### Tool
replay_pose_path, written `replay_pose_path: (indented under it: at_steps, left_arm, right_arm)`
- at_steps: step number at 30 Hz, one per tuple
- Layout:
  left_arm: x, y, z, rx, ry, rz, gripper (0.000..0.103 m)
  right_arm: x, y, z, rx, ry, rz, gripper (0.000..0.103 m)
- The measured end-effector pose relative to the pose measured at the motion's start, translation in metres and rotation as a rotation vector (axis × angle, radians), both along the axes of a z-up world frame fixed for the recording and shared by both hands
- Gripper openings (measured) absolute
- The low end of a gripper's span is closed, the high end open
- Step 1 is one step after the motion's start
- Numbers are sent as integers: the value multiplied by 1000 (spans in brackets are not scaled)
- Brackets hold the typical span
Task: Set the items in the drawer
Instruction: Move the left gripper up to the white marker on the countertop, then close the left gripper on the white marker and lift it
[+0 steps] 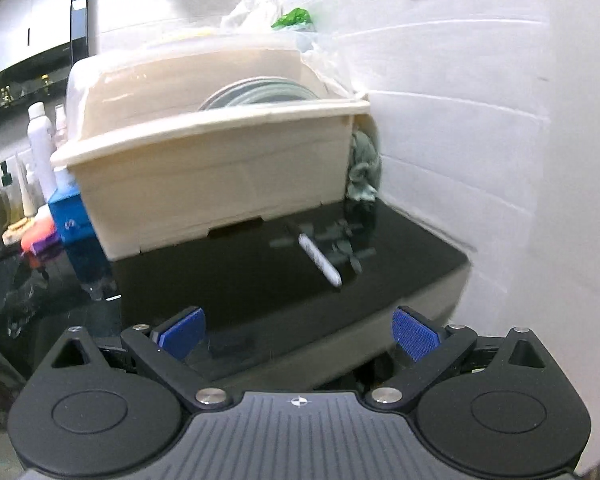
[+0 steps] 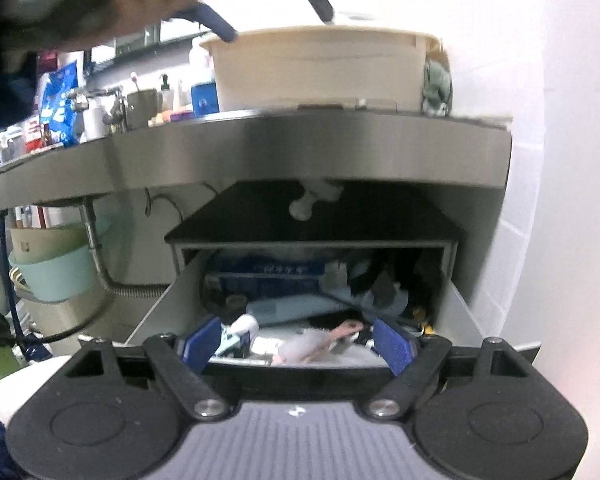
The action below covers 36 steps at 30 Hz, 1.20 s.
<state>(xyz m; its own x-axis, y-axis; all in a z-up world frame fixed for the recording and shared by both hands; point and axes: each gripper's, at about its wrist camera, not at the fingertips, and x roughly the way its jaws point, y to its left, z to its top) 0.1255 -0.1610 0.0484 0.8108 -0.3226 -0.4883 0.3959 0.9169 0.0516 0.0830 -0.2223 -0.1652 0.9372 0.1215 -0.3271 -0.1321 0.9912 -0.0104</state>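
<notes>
Home kitchen, tiled wall, dark countertop, dish rack, sink pipe

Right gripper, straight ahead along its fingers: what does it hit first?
Probably the clutter in the open drawer: the right gripper, open and empty, points at a pale pinkish item near the front. Depth is unclear.

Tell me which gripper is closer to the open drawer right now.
Right. The right gripper sits open right at the front edge of the open drawer, looking in. The left gripper is up at countertop level, facing the beige dish rack.
</notes>
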Motion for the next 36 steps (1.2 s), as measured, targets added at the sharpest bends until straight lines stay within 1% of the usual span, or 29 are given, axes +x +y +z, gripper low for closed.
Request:
replay_pose_path:
  at_steps: [4, 5, 7, 8, 9, 10, 13, 17, 19, 20, 21, 22, 24, 28, 30, 31, 32, 33, 36]
  left_arm:
    - [30, -23, 9, 12, 12, -20, 101]
    - [37, -30, 9, 27, 11, -21, 101]
    - [54, -43, 7, 75, 14, -16, 97]
    - [63, -49, 5, 95, 24, -11, 95]
    - [73, -54, 2, 110, 40, -6, 87]
    - [83, -60, -1, 125, 56, 0, 83]
    - [107, -68, -7, 122, 99, 18, 82]
    - [134, -75, -11, 81, 136, 66, 82]
    - [144, -82, -13, 104, 140, 83, 80]
    - [150, -85, -14, 119, 142, 93, 75]
    - [155, -89, -14, 134, 144, 102, 66]
    - [160, -92, -16, 145, 153, 108, 61]
    - [170, -95, -19, 159, 182, 115, 47]
    - [181, -93, -27, 132, 243, 144, 40]
    - [185, -91, -29, 108, 273, 157, 32]
    - [187, -90, -30, 97, 285, 163, 29]
    - [187, -89, -31, 90, 290, 166, 24]
    - [186, -89, -31, 87, 289, 168, 16]
    - [183, -91, -32, 99, 277, 165, 11]
  right_arm:
    - [-6, -8, 14, 19, -58, -12, 83]
    - [-7, -11, 15, 25, -64, -16, 83]
    - [-9, -16, 17, 37, -76, -24, 84]
    - [-9, -19, 18, 43, -82, -28, 85]
    - [-10, -21, 19, 49, -88, -32, 86]
    - [-11, -24, 20, 55, -94, -37, 87]
    - [-14, -32, 23, 73, -111, -49, 88]
    - [-17, -42, 27, 97, -135, -65, 88]
    - [-17, -45, 24, 108, -128, -69, 88]
    - [-18, -46, 24, 114, -125, -69, 88]
    - [-18, -47, 24, 116, -129, -70, 88]
    - [-19, -47, 23, 119, -133, -71, 88]
    - [-19, -49, 23, 123, -141, -72, 88]
    - [-22, -52, 21, 135, -135, -77, 88]
    - [-22, -53, 21, 138, -135, -80, 88]
    - [-22, -53, 21, 138, -134, -83, 88]
    - [-22, -53, 20, 137, -134, -84, 88]
    - [-22, -53, 20, 135, -134, -85, 88]
    - [-20, -52, 18, 131, -130, -84, 88]
